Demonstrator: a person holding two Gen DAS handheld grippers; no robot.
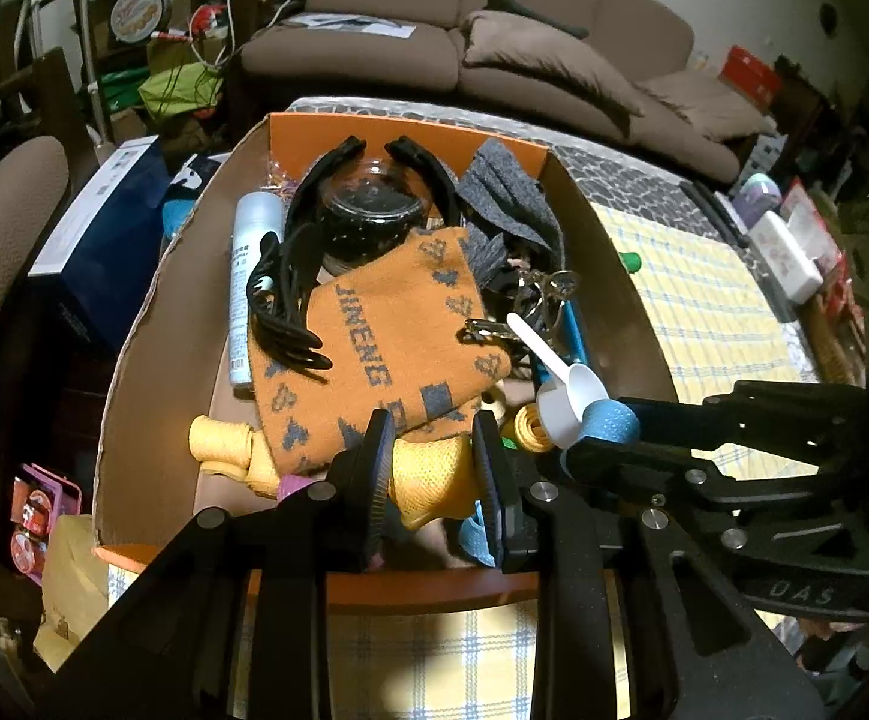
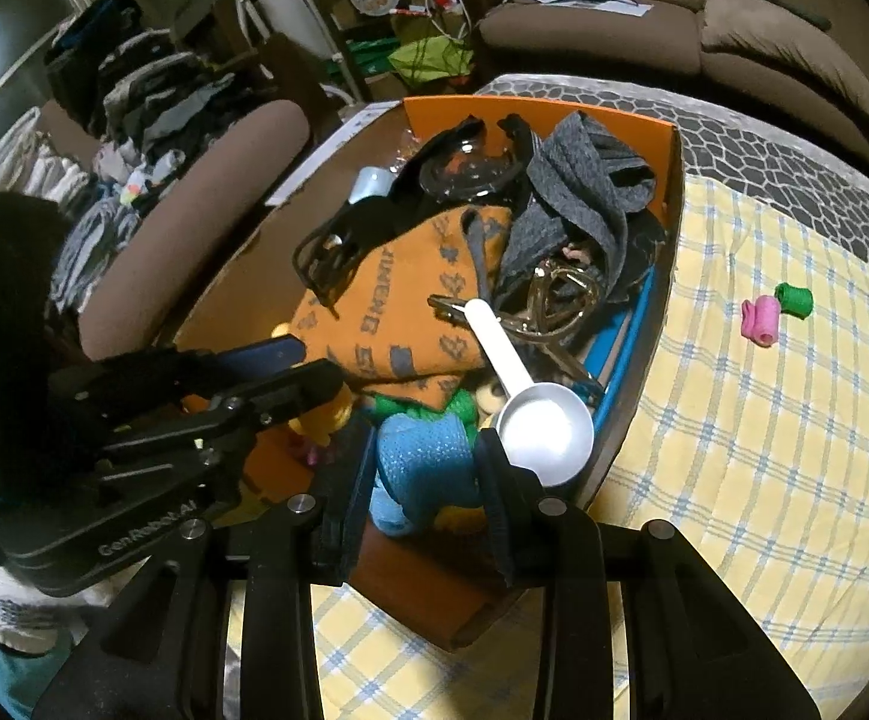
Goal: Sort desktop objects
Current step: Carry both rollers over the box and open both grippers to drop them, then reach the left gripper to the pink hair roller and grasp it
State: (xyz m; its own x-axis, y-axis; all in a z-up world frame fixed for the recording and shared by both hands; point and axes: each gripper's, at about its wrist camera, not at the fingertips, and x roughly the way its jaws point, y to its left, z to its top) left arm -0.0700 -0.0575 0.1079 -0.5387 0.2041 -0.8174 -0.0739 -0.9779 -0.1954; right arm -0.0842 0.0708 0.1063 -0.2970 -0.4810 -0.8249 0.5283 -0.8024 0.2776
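An orange cardboard box (image 1: 134,324) on the table holds many items: an orange patterned sock (image 1: 374,348), grey socks (image 1: 506,198), a black bowl (image 1: 374,210), a white spray bottle (image 1: 248,276), a white scoop (image 1: 566,390), black hair clips. My left gripper (image 1: 434,462) is shut on a yellow mesh roll (image 1: 428,480) over the box's near end. My right gripper (image 2: 425,468) is shut on a blue mesh roll (image 2: 422,456), also seen in the left wrist view (image 1: 611,420), beside the scoop (image 2: 545,426).
A pink roll (image 2: 759,319) and a green roll (image 2: 794,299) lie on the yellow checked cloth (image 2: 764,450) right of the box. Another yellow roll (image 1: 218,438) lies in the box. A sofa (image 1: 494,42) stands behind; clutter sits at the table's right edge (image 1: 788,246).
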